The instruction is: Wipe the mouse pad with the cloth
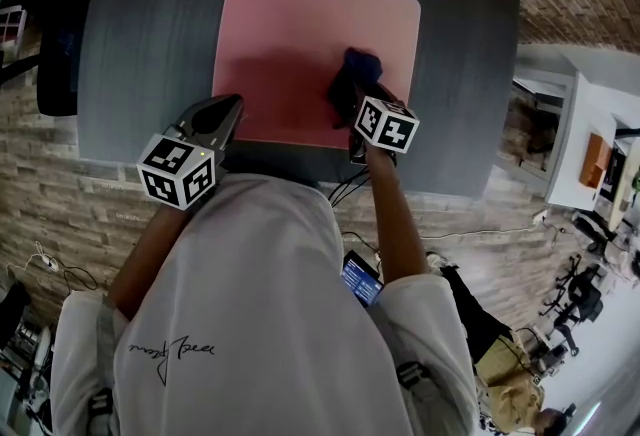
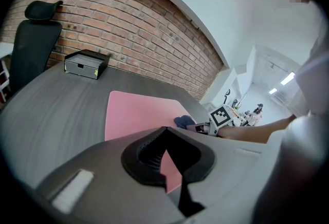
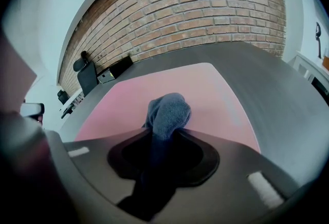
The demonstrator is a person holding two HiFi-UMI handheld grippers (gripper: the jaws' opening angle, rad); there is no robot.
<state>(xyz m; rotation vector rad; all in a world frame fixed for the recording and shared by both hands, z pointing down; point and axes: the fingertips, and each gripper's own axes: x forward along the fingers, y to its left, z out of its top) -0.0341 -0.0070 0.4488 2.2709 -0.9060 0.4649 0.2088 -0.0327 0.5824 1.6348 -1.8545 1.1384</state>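
A: Right gripper (image 3: 163,133)?
B: Jaws clamped on the blue cloth (image 3: 169,110), which rests on the right part of the pink mouse pad (image 3: 205,89).
A: Left gripper (image 2: 163,130)?
B: Jaws together, empty, by the pad's near-left corner.

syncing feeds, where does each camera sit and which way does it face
Head view: on the person's head, looking steeply down at table and mouse pad; shirt, forearms, left gripper, right gripper show.
Left gripper view: on the left gripper, facing across the pad to the brick wall; its shut fingers show, plus the right forearm.
Right gripper view: on the right gripper, facing the same wall; fingers clamp the cloth.
Shared: all see pad and cloth.
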